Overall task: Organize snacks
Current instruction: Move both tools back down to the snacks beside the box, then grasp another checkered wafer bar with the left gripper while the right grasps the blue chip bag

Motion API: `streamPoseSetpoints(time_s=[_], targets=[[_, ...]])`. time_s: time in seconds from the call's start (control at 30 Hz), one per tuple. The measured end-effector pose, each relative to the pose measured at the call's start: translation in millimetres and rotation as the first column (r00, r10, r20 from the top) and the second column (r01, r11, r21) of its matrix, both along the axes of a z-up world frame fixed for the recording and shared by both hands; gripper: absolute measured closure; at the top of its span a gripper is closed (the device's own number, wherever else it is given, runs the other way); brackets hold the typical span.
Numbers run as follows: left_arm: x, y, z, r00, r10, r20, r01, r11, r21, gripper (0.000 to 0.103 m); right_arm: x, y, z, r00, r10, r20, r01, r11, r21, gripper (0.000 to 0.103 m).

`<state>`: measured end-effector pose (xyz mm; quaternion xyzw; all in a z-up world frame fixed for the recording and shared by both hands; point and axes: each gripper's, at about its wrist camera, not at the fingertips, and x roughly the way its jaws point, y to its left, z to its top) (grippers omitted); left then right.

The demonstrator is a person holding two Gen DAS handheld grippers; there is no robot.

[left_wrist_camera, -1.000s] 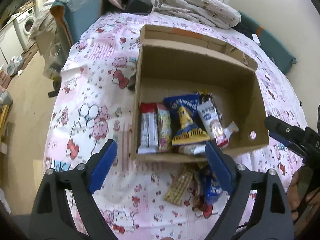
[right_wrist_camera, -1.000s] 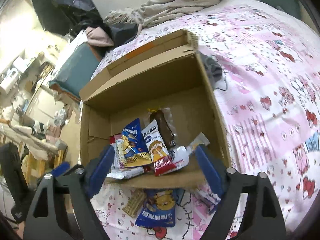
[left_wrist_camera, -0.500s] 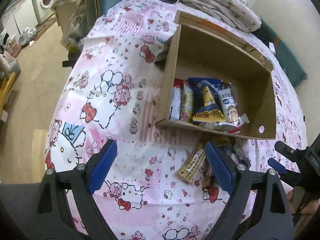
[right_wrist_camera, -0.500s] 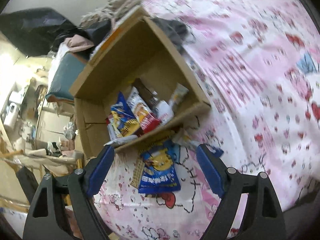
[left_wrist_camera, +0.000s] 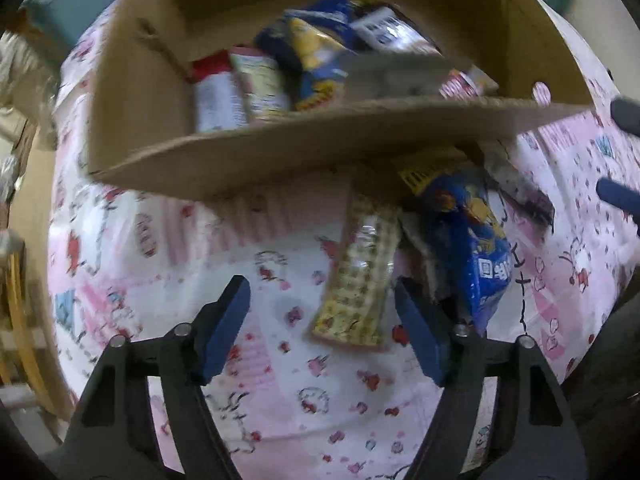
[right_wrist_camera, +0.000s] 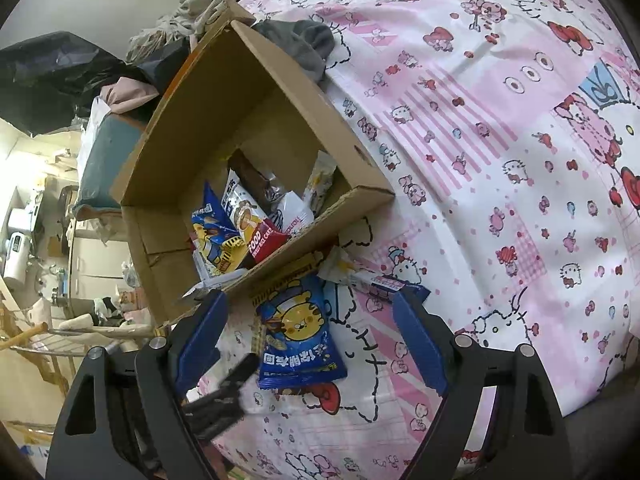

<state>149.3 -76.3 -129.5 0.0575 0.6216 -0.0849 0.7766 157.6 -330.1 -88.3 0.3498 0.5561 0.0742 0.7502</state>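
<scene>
- Left gripper: pointed steeply down over the bedsheet. Jaws have just been closing but stand apart, pads pressing on nothing. The wafer packet lies flat between them, nearer the right-side pad; contact cannot be told through the blur.
- Blue snack bag: just right of the wafer packet, top end tucked under the box's near flap.
- Cardboard box: beyond both loose packets, open, several snacks packed inside.
- Right gripper: released, jaws wide, empty. The same blue snack bag lies on the sheet between them, untouched.
- A white-and-red wrapper lies beside the bag, by the box corner.
</scene>
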Motion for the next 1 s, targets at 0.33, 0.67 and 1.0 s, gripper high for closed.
streamPoseSetpoints(time_s=[0.33,0.67,1.0], targets=[[-2,-8,-1,0.999,0.001,-0.048,-0.004,0.999,-0.05,0.081,6,8,-8,0.999,0.038,-0.034,-0.038,0.999,0.001,0.016],[-23,26,24,0.983,0.171,-0.068,-0.177,0.98,-0.089,0.081,21,74,-41,0.945,0.281,-0.165,-0.297,0.952,-0.076,0.016],[-29,56,30,0.976,0.215,-0.032,-0.217,0.973,-0.08,0.081,24,120,-56,0.878,0.429,-0.21,-0.469,0.859,-0.205,0.05]])
